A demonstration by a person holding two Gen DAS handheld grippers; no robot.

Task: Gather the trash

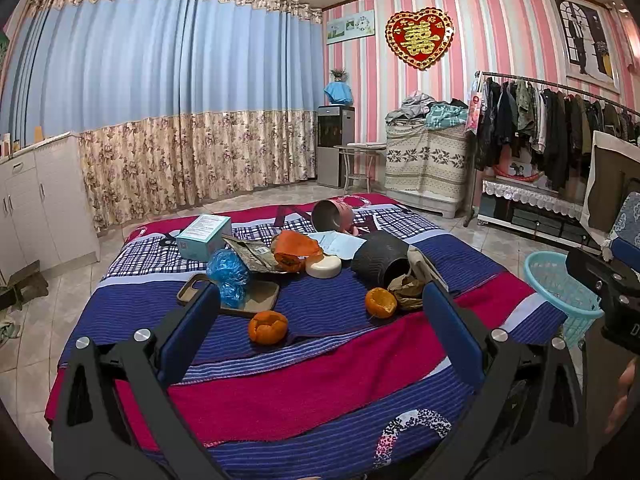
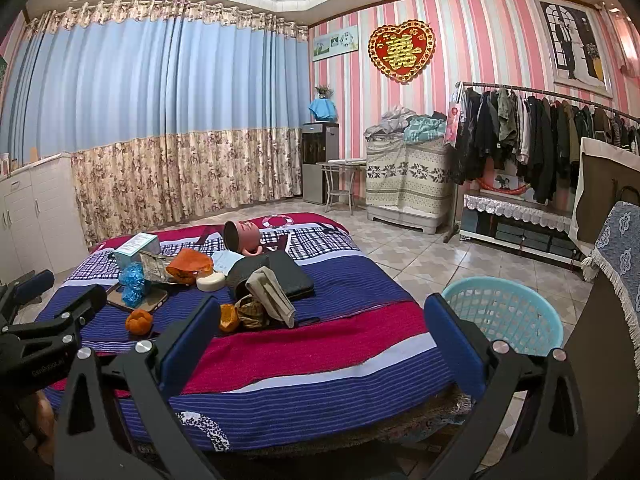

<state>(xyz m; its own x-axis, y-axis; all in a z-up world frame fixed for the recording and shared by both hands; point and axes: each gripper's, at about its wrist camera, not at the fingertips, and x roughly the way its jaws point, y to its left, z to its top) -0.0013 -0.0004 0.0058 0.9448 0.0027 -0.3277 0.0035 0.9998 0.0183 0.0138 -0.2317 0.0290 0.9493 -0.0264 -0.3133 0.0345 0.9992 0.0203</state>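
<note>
Orange peels [image 1: 267, 327] lay near the black pot [image 1: 380, 258]; both grippers spread wide, empty.
Risk: left gripper [image 1: 320, 316] could snag the phone case [image 1: 230, 294] beside the pot; right gripper [image 2: 320, 320] might miss the basket [image 2: 504, 314].

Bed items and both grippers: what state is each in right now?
left gripper: open, holding nothing
right gripper: open, holding nothing
pink cup: tipped on its side
black pot: tipped over, mouth toward the camera
near orange peel: lying loose on the blanket
right orange peel: loose beside the black pot
blue plastic bag: crumpled, on the phone case
teal basket: upright on the floor
</note>
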